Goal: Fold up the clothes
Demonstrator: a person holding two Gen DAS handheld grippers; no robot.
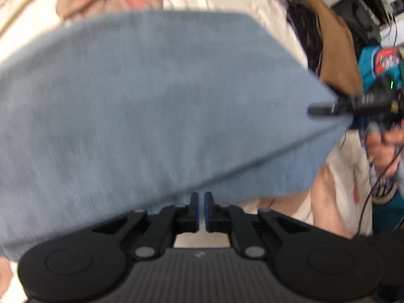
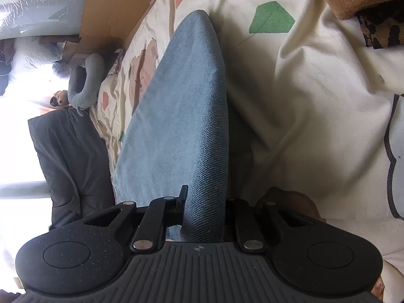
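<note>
Cloth (image 2: 181,116) spread on bedsheet (image 2: 315,96); right gripper (image 1: 325,109) at its right corner; pillow (image 2: 73,156) left.

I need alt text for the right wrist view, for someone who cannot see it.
The right gripper is shut on a fold of blue denim-like cloth, which stretches away from the camera over a cream bedspread with green and pink patches. A dark cushion and cardboard lie at the left.

Left view motion-blurred, right view sharp w/ blown-out window glare, fisheye-warped edges
</note>
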